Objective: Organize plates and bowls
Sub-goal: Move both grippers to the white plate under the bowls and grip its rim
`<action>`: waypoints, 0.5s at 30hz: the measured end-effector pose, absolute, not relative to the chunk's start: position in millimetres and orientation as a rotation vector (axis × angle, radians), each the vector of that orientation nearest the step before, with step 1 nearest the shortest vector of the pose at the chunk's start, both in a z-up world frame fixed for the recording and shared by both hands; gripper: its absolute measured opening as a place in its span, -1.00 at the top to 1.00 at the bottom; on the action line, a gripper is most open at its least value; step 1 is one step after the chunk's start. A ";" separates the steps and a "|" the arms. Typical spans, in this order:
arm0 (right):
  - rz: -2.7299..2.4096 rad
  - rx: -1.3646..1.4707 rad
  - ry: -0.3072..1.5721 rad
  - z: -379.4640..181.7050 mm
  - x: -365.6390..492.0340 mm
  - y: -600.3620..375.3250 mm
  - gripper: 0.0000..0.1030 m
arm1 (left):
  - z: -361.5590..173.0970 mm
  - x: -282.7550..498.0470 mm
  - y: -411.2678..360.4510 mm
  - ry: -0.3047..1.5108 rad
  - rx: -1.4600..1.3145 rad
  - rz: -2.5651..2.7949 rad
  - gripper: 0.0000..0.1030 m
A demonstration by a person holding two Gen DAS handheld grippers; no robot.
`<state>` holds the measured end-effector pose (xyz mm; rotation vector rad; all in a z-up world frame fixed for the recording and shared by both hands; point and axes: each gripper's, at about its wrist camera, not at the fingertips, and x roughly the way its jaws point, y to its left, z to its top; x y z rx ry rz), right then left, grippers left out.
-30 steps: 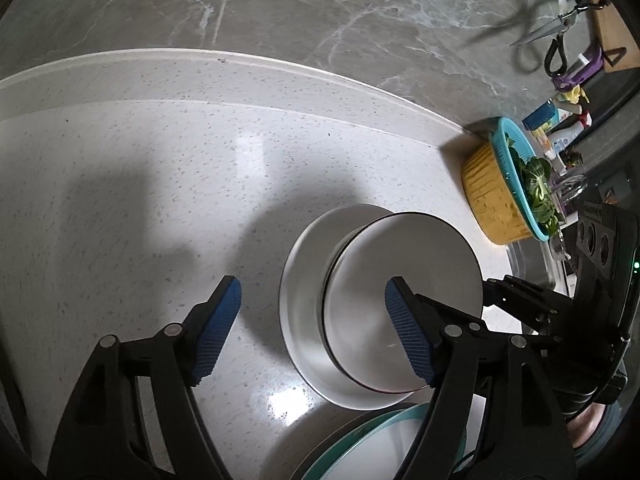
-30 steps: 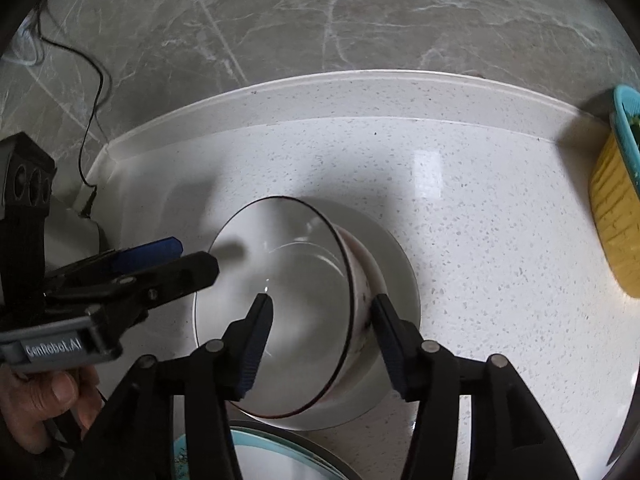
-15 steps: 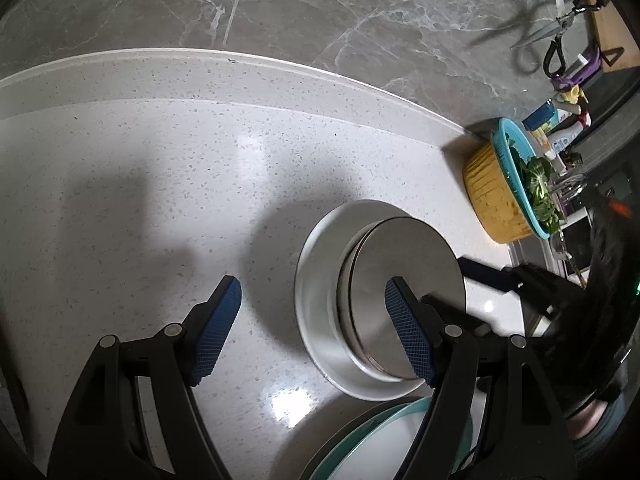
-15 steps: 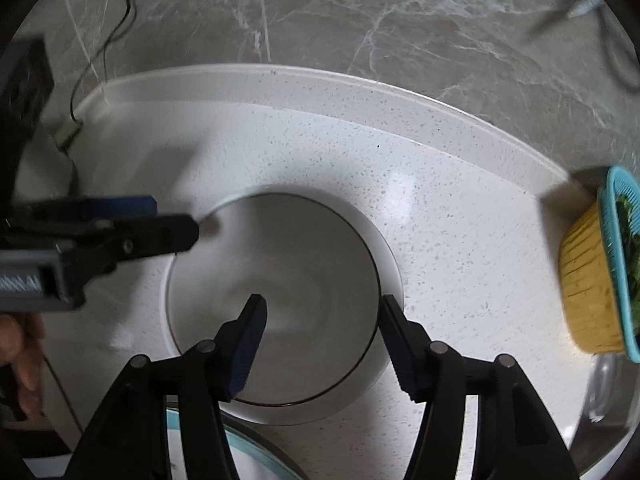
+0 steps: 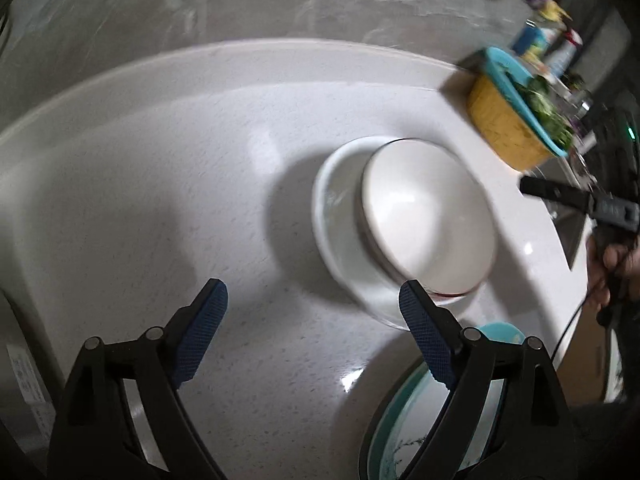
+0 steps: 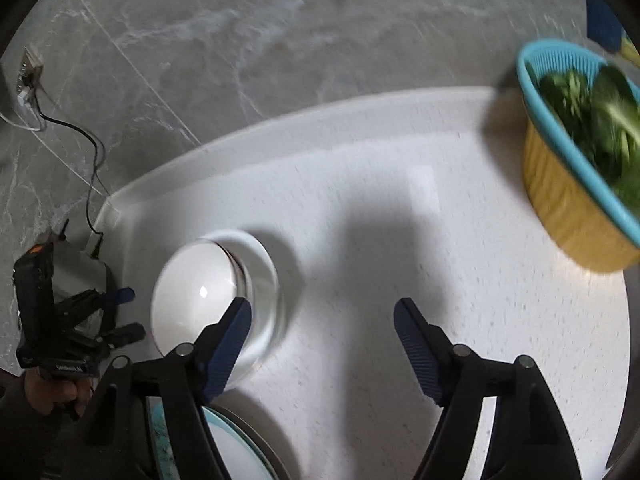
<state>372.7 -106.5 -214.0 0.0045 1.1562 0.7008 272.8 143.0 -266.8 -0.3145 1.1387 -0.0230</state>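
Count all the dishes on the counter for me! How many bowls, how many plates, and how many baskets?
Bowls: 2, a dark-rimmed bowl sitting inside a bigger white bowl.
Plates: 1, a teal-rimmed plate at the near edge; more could be stacked under it, I cannot tell.
Baskets: 1, a yellow and blue basket with greens.
Total: 4.

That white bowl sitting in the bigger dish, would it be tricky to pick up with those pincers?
Probably somewhat. The white bowl looks glazed and shiny, catching a highlight, so it may be slippery. It looks like rigid ceramic, likely breakable if dropped. It sits nested in the larger white dish, so a sideways push would probably move both rather than tip it.
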 end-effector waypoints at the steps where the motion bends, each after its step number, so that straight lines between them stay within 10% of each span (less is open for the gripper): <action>1: 0.705 0.007 1.171 -218.5 372.5 -106.4 -0.49 | -269.3 272.4 146.0 1.143 -0.339 -0.024 -0.70; 15: 0.784 -0.085 1.288 -251.4 369.5 -65.0 -0.27 | -292.7 293.7 159.1 1.185 -0.373 0.044 -0.67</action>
